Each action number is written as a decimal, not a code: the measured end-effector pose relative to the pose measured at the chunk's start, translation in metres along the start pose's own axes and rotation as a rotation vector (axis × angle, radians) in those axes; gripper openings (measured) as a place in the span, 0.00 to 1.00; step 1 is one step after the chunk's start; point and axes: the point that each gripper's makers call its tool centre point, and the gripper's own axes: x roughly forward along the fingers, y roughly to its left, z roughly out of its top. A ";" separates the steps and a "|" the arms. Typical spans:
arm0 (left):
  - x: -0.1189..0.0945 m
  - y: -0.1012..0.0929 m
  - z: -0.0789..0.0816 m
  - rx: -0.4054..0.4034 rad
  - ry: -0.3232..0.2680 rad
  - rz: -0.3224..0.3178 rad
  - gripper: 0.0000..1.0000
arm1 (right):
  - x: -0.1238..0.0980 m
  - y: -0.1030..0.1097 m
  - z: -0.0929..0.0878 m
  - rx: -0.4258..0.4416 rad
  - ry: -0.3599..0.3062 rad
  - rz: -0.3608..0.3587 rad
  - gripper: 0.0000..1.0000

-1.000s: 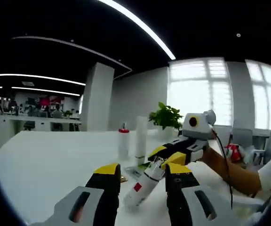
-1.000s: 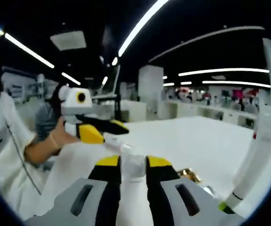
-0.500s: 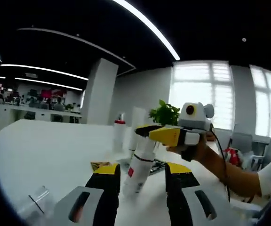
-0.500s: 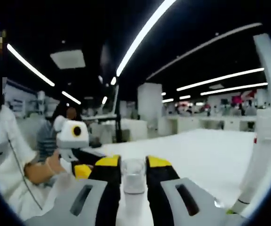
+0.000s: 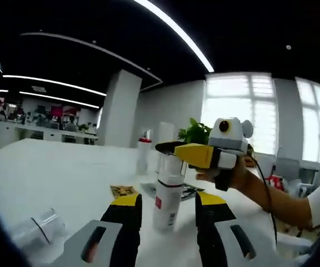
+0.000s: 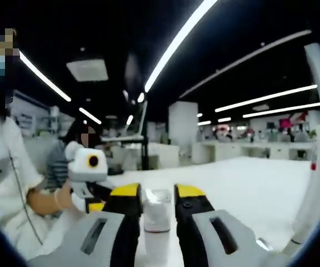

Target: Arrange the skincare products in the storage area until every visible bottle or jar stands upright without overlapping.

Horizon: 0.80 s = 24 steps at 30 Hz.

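Note:
A white bottle with a red label stands upright on the white table. My right gripper comes in from the right, held by a hand, and is shut on the bottle's top. In the right gripper view the bottle's clear cap sits between my right gripper jaws. My left gripper is open, short of the bottle, its jaws wide apart and holding nothing. It also appears at the left as the left gripper, partly hidden.
A clear jar lies on its side at the lower left. A red-capped bottle and a tall white tube stand behind; the tube rises at the right. A flat sachet and a plant are nearby.
The right gripper has raised the white bottle from a steep tilt to upright on the table. The left gripper has stayed open and pulled back a little.

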 end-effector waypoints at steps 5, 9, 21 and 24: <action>-0.003 0.008 -0.007 0.003 0.023 0.047 0.39 | -0.008 0.006 -0.019 0.018 0.109 0.034 0.43; -0.001 0.009 -0.013 -0.018 0.045 0.046 0.39 | -0.010 0.002 -0.026 0.040 0.147 0.023 0.43; 0.000 0.009 -0.027 -0.033 0.114 0.045 0.39 | -0.009 0.007 -0.065 0.098 0.327 0.018 0.37; 0.000 0.007 -0.030 -0.029 0.124 0.039 0.39 | -0.010 0.004 -0.061 0.105 0.306 0.006 0.27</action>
